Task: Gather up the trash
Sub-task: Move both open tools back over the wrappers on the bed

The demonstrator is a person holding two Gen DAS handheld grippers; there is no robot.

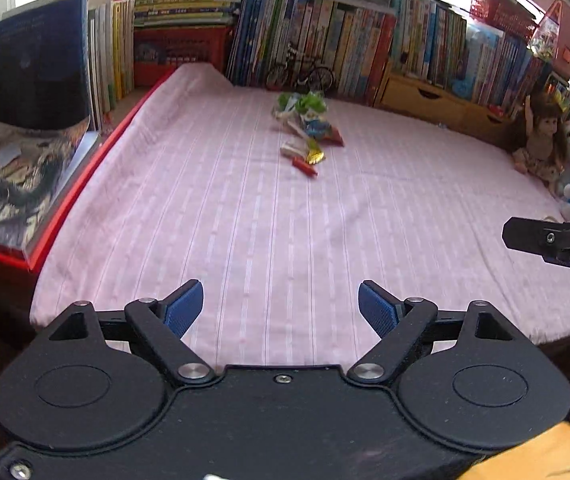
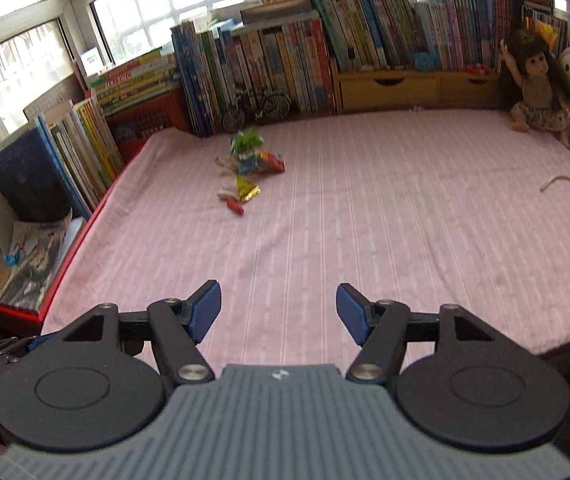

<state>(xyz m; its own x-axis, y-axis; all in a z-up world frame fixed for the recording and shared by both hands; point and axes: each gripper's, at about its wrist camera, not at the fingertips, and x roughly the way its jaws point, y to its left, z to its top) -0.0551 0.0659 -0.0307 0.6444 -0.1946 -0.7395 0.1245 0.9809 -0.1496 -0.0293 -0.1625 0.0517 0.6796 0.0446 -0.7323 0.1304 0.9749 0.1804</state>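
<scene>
**Wrappers untouched, both grippers empty**

Trash pile (image 1: 305, 128): crumpled snack wrappers on the pink sheet (image 1: 245, 220), just in front of the toy bicycle (image 1: 301, 74), well apart from the doll (image 1: 541, 136). Left gripper (image 1: 281, 308) and right gripper (image 2: 279, 312): fingers apart, nothing between them, both far short of the bicycle. Judgement: wrappers light, thin, slippery, crush easily. Pinch a raised crease or edge, e.g. the red wrapper (image 1: 305, 168) nearest; avoid snagging sheet.

Open pink sheet (image 1: 245, 220) up to wrappers (image 1: 305, 132); books (image 1: 345, 44) behind
</scene>
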